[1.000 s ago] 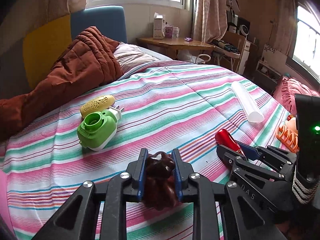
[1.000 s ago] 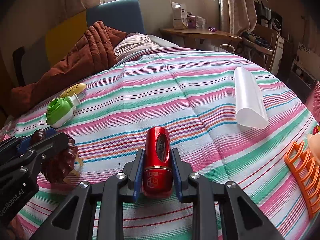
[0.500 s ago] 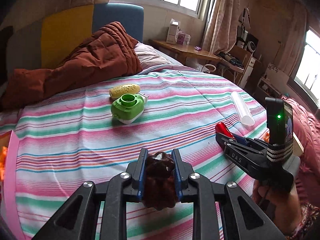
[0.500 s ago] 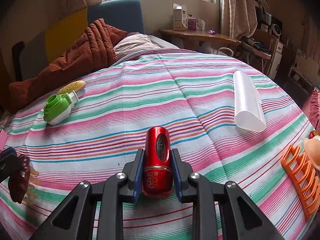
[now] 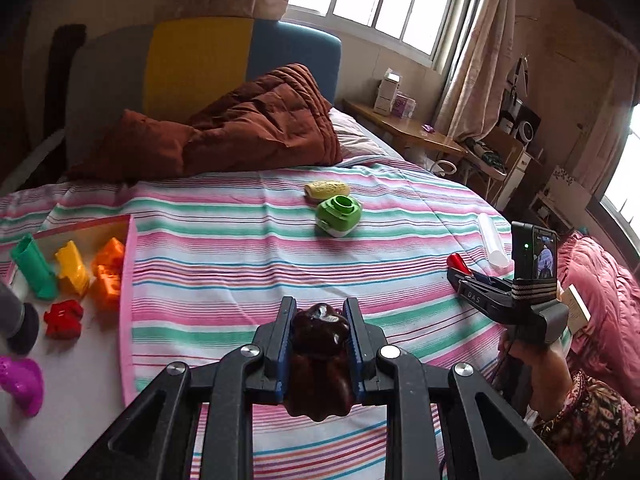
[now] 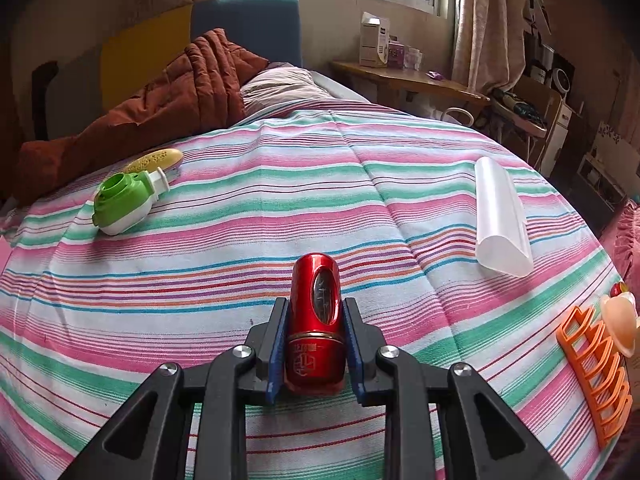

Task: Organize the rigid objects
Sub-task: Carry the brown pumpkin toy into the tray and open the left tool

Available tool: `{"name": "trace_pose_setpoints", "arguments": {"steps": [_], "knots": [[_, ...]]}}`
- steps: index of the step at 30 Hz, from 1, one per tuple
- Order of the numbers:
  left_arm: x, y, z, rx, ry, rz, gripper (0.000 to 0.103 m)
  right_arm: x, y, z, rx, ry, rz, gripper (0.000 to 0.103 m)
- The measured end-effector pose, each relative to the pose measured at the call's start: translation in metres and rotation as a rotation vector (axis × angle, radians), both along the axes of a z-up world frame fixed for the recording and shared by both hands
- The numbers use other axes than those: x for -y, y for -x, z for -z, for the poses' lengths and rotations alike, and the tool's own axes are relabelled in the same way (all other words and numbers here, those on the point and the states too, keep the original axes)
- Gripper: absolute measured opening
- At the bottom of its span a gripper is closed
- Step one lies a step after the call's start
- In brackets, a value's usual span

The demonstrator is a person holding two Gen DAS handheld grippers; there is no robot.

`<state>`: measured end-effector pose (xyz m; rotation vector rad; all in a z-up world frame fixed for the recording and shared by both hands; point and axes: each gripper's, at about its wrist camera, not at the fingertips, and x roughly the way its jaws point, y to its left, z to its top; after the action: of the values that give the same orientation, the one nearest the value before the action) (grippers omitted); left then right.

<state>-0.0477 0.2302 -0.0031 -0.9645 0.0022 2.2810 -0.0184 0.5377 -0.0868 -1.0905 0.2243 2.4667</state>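
My left gripper is shut on a dark brown lumpy toy, held above the striped bed. My right gripper is shut on a red metal cylinder; it also shows in the left wrist view at the right. A green and white plug-in device and a yellow oval piece lie on the bed. A translucent white tube lies at the right. At the far left a white tray holds green, yellow, orange, red and purple toys.
A brown quilt and pillow lie at the head of the bed. An orange plastic rack and a peach-coloured toy sit at the right edge. A wooden desk stands beyond the bed.
My left gripper has pulled back and swung left with the brown toy, bringing the tray of toys into view. The right gripper has stayed nearly still with the red cylinder.
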Motion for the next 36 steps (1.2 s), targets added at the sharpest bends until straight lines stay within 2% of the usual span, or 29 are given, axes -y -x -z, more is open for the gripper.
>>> {"name": "trace_pose_setpoints", "arguments": {"steps": [6,15,24,30,34,36], "knots": [[0.056,0.005,-0.004,-0.005,-0.012,-0.104,0.024,0.022,-0.001,-0.005,-0.017,-0.024,-0.091,0.025],[0.125,0.028,0.010,0.030,0.014,-0.250,0.024,0.033,-0.009,-0.007,-0.026,-0.035,-0.085,0.025],[0.156,0.058,0.034,0.084,0.086,-0.326,0.024,0.046,-0.013,-0.006,-0.019,-0.048,-0.090,0.025],[0.163,0.070,0.035,0.050,0.126,-0.351,0.024,0.050,-0.013,-0.004,-0.004,-0.057,-0.083,0.025],[0.166,0.066,0.030,0.012,0.127,-0.352,0.034,0.052,-0.012,-0.003,0.005,-0.070,-0.078,0.025],[0.167,0.060,0.025,-0.009,0.114,-0.360,0.050,0.052,-0.012,-0.002,0.009,-0.073,-0.077,0.025]]}}
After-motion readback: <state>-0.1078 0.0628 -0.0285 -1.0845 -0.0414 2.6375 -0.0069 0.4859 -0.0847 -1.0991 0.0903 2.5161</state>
